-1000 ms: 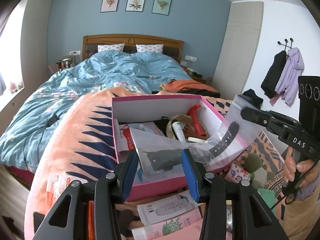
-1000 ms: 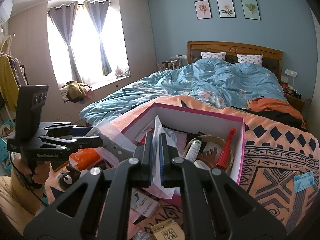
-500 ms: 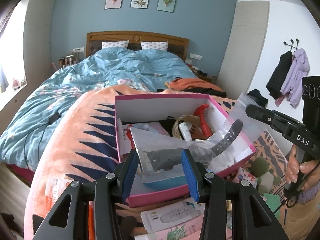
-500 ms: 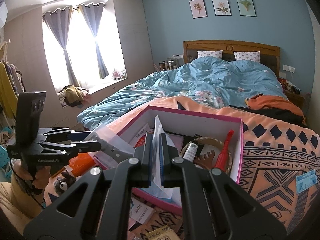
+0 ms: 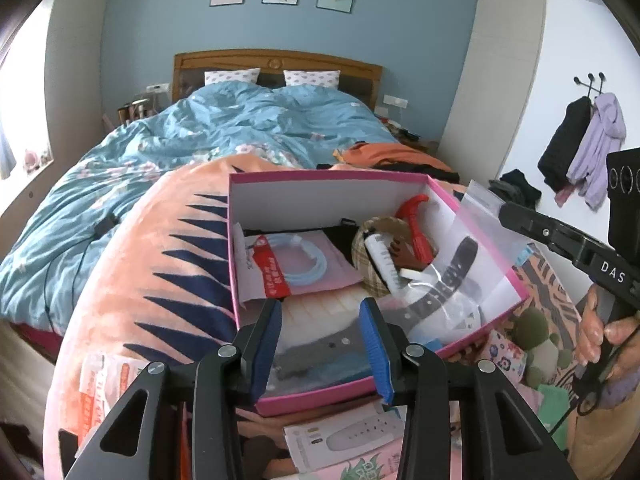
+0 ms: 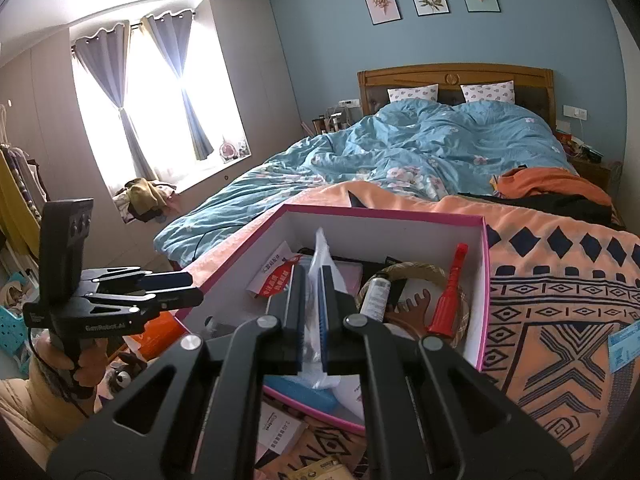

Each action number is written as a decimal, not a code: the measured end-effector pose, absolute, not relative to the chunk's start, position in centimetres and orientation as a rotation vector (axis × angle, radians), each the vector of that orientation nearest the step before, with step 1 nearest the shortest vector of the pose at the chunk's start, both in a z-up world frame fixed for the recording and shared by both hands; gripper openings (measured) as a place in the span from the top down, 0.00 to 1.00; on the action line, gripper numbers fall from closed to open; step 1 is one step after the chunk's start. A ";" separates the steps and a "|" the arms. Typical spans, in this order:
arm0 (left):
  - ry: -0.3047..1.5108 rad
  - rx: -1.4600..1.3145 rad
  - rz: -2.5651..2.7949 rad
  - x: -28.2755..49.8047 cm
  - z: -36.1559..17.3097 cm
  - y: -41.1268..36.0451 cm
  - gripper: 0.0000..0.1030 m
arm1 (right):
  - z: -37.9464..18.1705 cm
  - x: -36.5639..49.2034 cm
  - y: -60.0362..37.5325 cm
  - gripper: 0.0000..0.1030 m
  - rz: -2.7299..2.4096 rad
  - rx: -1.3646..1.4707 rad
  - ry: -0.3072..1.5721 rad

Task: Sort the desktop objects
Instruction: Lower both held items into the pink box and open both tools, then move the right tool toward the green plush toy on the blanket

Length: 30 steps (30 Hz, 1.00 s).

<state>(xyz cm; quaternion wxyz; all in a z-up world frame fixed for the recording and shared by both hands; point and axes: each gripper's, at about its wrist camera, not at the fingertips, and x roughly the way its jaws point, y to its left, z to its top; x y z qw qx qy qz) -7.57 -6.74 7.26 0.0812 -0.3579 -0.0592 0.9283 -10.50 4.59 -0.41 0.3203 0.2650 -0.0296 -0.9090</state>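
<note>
Far left: a bed in a blue duvet, with an orange blanket with navy spikes draped over its near end. Next over, sitting on that blanket: a pink box, open-topped and white inside. In its left half, a red-labelled packet with a pale blue coiled cable. In its right half, a plaid round pouch, a white tube on top of it and a red-handled tool leaning toward the far right corner. Gripping the near end of a clear zip bag with the left gripper, just over the box's near wall. Blue fingers held a fair way apart, clamped on the bag with a grey piece inside it spanning pad to pad. From there up and to the right across the box's right half: the rest of the bag, with a black strap with holes lying diagonally inside it, low over the contents. Can't tell whether resting on them. Pinching the bag's far top edge with the right gripper, just outside the box's right rim. Seen from the right wrist: fingers almost together, with only a thin fold of plastic between the pads. Far right: a hand wrapped round that gripper's handle. Below the box's near wall: a flat white carton printed with a power strip.
</note>
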 end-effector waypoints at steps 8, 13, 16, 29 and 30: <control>-0.147 -1.117 2.762 -7.8 6.4 -6.3 0.60 | -2.5 -10.7 6.4 0.93 -2.442 0.780 -0.076; -0.145 -1.127 2.749 -7.9 6.0 -6.0 0.60 | -3.8 -11.1 7.8 0.93 -2.474 0.850 -0.079; -0.136 -1.130 2.747 -7.9 5.9 -5.7 0.60 | -4.7 -11.2 8.0 0.92 -2.505 0.891 -0.020; -0.129 -1.131 2.749 -7.2 5.7 -5.4 0.60 | -5.6 -9.8 9.1 0.70 -2.665 0.923 0.154; -0.129 -1.129 2.750 -7.1 5.7 -5.4 0.59 | -5.3 -9.5 9.2 0.58 -2.695 0.906 0.164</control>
